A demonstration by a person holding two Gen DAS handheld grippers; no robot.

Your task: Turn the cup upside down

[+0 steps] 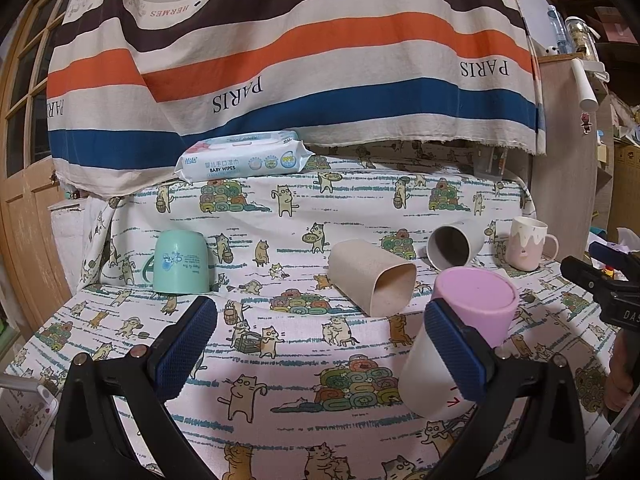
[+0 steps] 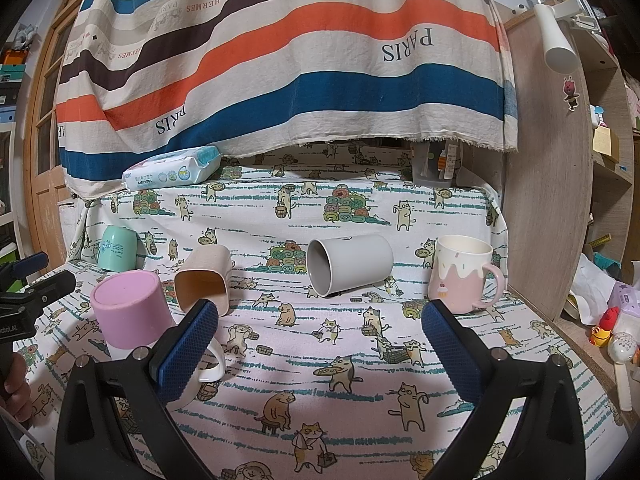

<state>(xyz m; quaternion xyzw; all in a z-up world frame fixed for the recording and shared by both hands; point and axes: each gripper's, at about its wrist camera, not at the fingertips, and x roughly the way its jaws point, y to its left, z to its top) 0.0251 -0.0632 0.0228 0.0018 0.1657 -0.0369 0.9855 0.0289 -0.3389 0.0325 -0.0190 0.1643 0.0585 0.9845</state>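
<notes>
Hovering above the cat-print table [image 2: 320, 360], both grippers have their fingers spread apart and grip nothing. The pink cup [image 1: 460, 340] stands bottom-up, base to the ceiling, its white handle [image 2: 212, 364] showing low beside the left finger of the right gripper [image 2: 320, 344]. In the left wrist view the cup sits just behind the right finger of the left gripper [image 1: 320, 344]; whether the pad touches its wall is hard to tell, since the finger hides that side.

That cup looks already turned over, and so does the teal cup [image 1: 180, 264] at the far left. So the step in hand is, by my reading, choosing the next cup. Three are left: the beige cup [image 2: 204, 284] and the grey cup [image 2: 348, 264] lie on their sides with mouths toward the cameras, and the pink-and-white mug [image 2: 464, 280] stands upright at the right, mouth up.

The mug lies nearest the right gripper. The next move calls for bringing the open fingers around its body, clear of the handle, closing firmly, lifting, rolling the wrist half a turn and setting the rim flat on the cloth.
</notes>
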